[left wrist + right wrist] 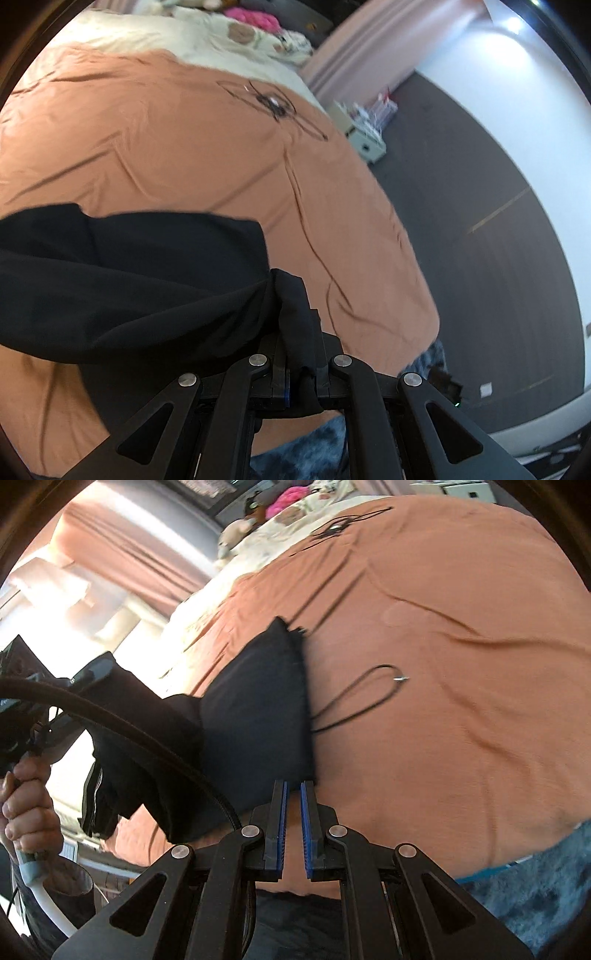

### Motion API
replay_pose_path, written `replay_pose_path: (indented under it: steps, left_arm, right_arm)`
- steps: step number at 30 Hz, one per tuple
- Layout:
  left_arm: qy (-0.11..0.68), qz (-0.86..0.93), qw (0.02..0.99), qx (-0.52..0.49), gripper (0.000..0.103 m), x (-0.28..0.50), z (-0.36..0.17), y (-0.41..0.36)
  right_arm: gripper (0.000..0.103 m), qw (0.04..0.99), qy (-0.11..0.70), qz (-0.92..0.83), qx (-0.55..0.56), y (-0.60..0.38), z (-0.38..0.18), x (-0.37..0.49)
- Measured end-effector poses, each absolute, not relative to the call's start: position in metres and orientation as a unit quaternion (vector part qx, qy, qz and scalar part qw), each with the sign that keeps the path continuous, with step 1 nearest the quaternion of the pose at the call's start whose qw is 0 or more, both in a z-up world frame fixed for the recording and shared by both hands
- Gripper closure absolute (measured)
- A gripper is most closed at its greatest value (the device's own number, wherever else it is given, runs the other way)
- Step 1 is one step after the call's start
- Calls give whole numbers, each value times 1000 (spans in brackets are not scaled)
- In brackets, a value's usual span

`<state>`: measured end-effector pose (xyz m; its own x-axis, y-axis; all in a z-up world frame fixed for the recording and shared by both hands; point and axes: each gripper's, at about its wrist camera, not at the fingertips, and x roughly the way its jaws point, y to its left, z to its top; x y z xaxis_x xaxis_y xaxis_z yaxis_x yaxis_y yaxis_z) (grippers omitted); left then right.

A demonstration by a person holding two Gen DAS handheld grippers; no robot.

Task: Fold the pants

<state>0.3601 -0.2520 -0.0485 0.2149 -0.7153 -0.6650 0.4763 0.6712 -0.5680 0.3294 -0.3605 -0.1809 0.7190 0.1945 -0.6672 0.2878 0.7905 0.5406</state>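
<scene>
No readable txt, labels, brands or nos. in either view. Black line drawing on the orange bedcover (184, 147) is a motif, not lettering; far-off items too blurred.

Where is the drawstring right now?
In the right wrist view the drawstring lies looped on the orange bedcover, just right of the black pants and ahead of the empty right gripper.

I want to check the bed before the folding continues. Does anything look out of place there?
Yes. A thin black cord lies looped on the orange bedcover, right beside the black pants; it could get caught in the fold.
</scene>
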Motion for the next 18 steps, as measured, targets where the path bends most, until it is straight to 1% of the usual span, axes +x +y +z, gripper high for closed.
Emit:
replay_pose_path:
  steps: [8,15,17,18]
  left_arm:
    - [535,-399,743,-52,96,336,-85,-304]
    - [564,-401,722,0,95,319,-116,-331]
    - [569,-401,718,7,88,313,-122,-336]
    - [574,-407,711,3,75,312,-124,-338]
  right_arm:
    - [98,863,370,-49,339,-366,-189,297]
    - [98,861,374,-46,342,-369,-196,286]
    - [98,861,374,-44,343,-369,-196,284]
    - [98,861,373,-42,344,-369,-196,283]
